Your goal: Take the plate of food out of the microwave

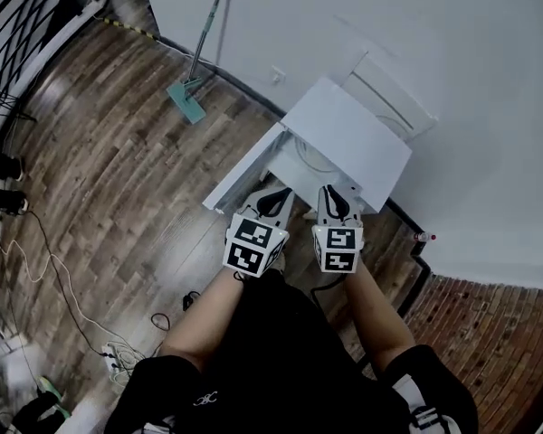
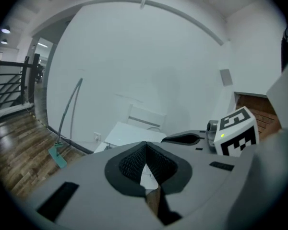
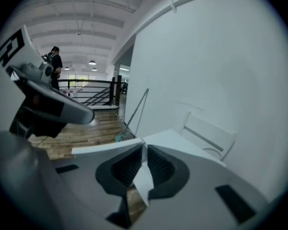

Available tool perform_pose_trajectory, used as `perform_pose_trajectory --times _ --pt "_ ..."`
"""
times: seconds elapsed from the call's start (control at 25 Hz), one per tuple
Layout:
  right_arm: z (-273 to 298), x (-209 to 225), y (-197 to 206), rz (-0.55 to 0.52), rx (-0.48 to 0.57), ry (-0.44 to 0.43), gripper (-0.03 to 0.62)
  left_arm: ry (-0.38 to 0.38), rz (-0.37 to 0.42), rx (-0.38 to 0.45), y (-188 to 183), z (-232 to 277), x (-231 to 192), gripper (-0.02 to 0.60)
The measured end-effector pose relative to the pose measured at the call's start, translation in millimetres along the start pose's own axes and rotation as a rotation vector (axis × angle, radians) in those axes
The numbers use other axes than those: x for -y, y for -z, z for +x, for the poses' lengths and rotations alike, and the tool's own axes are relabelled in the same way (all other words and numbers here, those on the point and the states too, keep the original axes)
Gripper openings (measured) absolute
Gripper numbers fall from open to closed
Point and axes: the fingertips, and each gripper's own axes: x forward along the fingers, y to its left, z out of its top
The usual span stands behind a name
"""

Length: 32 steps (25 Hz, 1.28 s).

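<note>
Left tool (image 1: 275, 194) and right tool (image 1: 333, 193) are closed, holding nothing; spread both, then reach level into the microwave (image 1: 344, 138) at 12 o'clock.

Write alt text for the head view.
Seen from above, a person holds the left gripper and right gripper side by side before a white microwave with its door open; a mop leans on the wall.

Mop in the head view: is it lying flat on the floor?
No, the mop stands on its head on the wood floor, handle leaning against the white wall.
</note>
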Motion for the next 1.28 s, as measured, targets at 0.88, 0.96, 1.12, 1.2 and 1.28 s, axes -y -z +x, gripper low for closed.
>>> perform_pose_trajectory --times 0.88,0.96,1.12,1.2,1.28 --pt "266.4 39.1 264.4 -0.573 -0.490 -0.077 0.256 -0.082 -0.132 -0.132 168.0 59.0 -73.9 0.000" --pt "282.7 44.7 272.8 -0.585 -0.509 -0.078 0.256 -0.083 -0.137 -0.148 180.7 64.3 -75.5 0.000" --pt "307.9 50.6 289.3 -0.601 -0.556 -0.119 0.261 -0.078 -0.140 -0.177 200.0 71.9 -77.4 0.000" --pt "315.3 50.2 294.1 -0.605 -0.567 -0.148 0.271 -0.079 -0.140 -0.189 207.1 72.2 -79.5 0.000" --pt "321.2 53.0 296.3 -0.607 -0.569 -0.148 0.276 -0.082 -0.141 -0.201 213.4 71.9 -81.2 0.000"
